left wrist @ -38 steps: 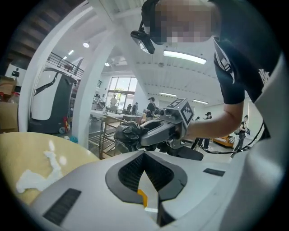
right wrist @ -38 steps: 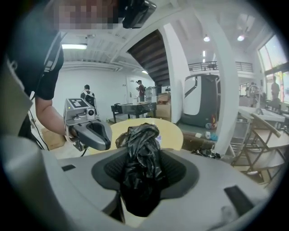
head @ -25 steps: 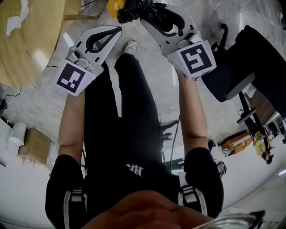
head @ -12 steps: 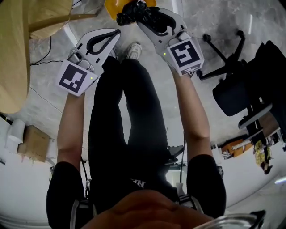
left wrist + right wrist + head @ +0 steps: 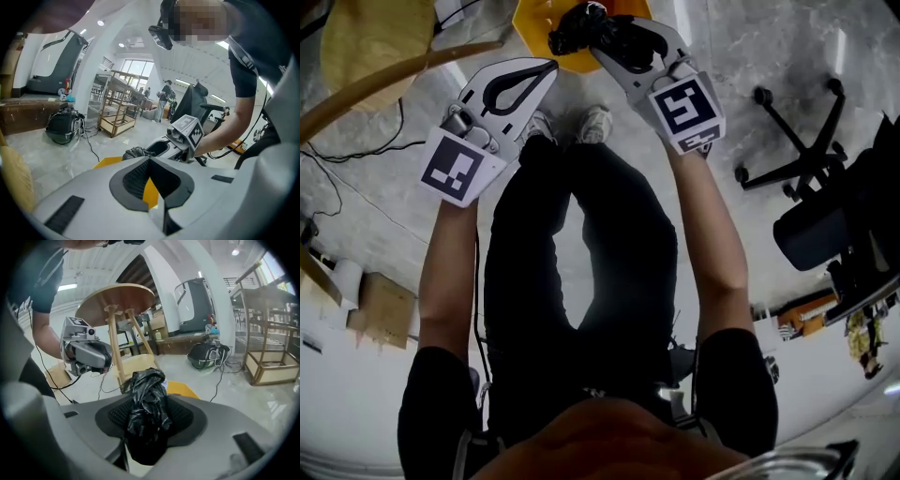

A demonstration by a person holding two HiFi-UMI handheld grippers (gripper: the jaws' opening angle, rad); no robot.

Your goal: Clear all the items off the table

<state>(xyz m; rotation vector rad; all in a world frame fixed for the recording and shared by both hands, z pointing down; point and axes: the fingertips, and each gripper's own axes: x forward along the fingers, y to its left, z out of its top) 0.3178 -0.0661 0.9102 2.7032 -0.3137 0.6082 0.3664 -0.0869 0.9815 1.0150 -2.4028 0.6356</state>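
Right hand-held gripper clamped on crumpled black bag. Bag bunched lengthways along the jaws, poking past the tips. Bag is off the surface, low over yellow container on floor, which lies just ahead of the tips. Left hand-held gripper clenched, empty, alongside. Shoes near container; nothing seen between. Likely next: release.

Pale, glossy marbled floor with loose cables. A round wooden table stands under white curved walls. Beyond it are a black office chair, an open wooden rack and, possibly, tall windows.
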